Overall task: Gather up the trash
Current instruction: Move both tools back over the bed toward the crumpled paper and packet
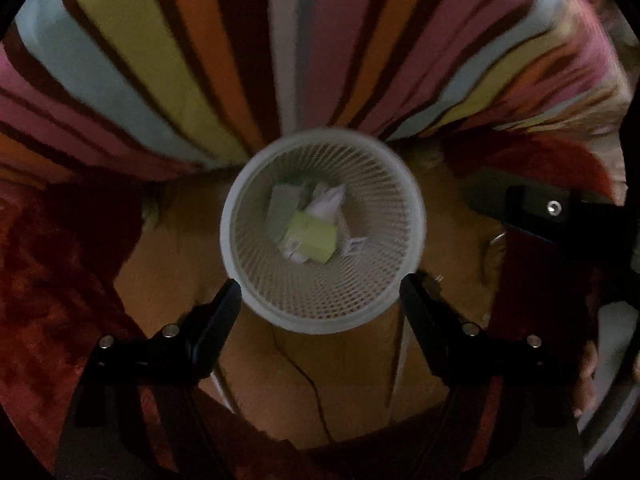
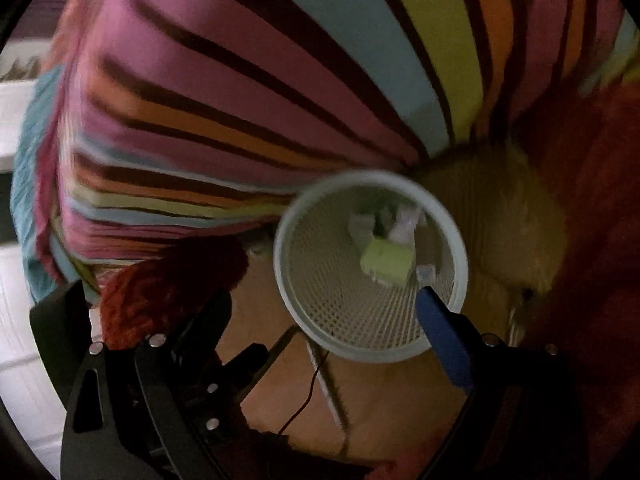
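A white mesh waste basket [image 1: 248, 184] stands on the floor below both grippers; it also shows in the right wrist view [image 2: 316, 280]. Inside lie a light green box [image 1: 314, 236], crumpled white paper [image 1: 328, 200] and a grey-green carton [image 1: 284, 208]; the green box [image 2: 386, 262] shows in the right view too. My left gripper [image 1: 320, 286] is open and empty above the basket's near rim. My right gripper [image 2: 324, 300] is open and empty, its blue-padded finger [image 2: 440, 332] over the basket's rim.
A bed with a striped multicolour sheet [image 1: 280, 40] rises behind the basket. A red fuzzy blanket [image 1: 48, 260] hangs at the left, and it shows in the right wrist view [image 2: 168, 280]. A thin cable [image 2: 308, 396] lies on the tan floor [image 1: 320, 380].
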Tool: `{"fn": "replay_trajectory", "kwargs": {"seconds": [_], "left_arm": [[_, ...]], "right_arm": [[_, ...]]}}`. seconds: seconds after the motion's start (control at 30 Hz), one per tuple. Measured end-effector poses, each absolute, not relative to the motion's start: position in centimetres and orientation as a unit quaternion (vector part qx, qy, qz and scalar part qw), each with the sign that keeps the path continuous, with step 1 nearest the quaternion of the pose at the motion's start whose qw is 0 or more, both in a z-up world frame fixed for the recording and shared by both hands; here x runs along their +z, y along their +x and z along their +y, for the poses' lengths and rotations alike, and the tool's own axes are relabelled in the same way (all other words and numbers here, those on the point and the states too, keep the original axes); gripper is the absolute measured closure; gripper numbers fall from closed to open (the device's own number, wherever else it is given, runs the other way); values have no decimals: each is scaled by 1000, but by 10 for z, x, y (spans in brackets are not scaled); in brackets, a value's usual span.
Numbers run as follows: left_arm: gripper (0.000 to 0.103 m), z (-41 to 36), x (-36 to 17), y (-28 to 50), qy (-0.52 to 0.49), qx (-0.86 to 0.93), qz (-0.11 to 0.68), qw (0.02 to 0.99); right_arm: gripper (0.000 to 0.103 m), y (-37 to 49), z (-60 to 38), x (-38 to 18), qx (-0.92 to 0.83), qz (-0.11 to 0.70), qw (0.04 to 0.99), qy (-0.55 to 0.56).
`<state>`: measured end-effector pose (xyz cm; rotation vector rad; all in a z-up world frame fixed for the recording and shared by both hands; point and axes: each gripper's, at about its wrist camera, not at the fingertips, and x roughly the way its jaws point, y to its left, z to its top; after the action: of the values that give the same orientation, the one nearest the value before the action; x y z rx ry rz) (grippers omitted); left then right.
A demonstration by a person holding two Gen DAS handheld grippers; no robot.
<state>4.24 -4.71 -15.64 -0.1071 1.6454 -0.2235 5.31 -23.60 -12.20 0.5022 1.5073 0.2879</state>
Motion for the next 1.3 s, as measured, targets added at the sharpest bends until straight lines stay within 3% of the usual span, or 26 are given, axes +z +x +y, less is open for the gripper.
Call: {"fn": "replay_trajectory", "kwargs": {"seconds": [0.4, 0.9, 1.3], "left_arm": [[24, -30, -43, 60, -10, -83, 573, 815], [24, 1, -5, 134, -39, -42, 501, 863], [24, 11, -9, 211, -67, -29, 505, 860]], "right_arm": [[14, 82, -245, -6, 130, 454, 874, 116], [14, 142, -252, 10, 112, 423, 893, 106], [14, 185, -238, 13, 128, 416, 898, 68]]}}
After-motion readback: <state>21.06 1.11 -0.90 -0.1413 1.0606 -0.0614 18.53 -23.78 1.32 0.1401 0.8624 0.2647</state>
